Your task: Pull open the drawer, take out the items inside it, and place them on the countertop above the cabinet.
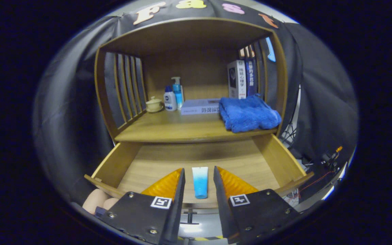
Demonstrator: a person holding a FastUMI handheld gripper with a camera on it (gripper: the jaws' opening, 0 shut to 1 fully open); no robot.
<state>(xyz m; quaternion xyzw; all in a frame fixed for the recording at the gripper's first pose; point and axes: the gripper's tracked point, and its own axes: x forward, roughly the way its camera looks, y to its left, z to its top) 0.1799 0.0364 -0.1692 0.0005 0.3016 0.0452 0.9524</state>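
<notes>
Item 1. Drawer (277,160): wooden, pulled fully out below the cabinet's worktop (182,131). Floor bare but for one object.

Item 2. Tube (200,182): small, soft, blue shading to white, cap end toward the gripper. Lies flat near the drawer's front rail, long axis running front to back.

Item 3. Gripper (198,177): released, fingers spread, one on each side of the tube, apparently above it and not touching. Tube sits centred in the gap.

Item 4. Worktop contents: folded blue towel (248,114) at the right front, flat book (201,106) behind it, standing books (242,79), two bottles (173,95), lidded cup (154,103) at the left rear. Open wood at the left front.

Step in hand, as judged: taking the tube. Handling note: descend straight, keep the fingers parallel to the tube's sides, close on the mid-body rather than the cap, squeeze lightly since the tube will likely deform. Lift clear of the front rail before moving to the worktop's free left front.
</notes>
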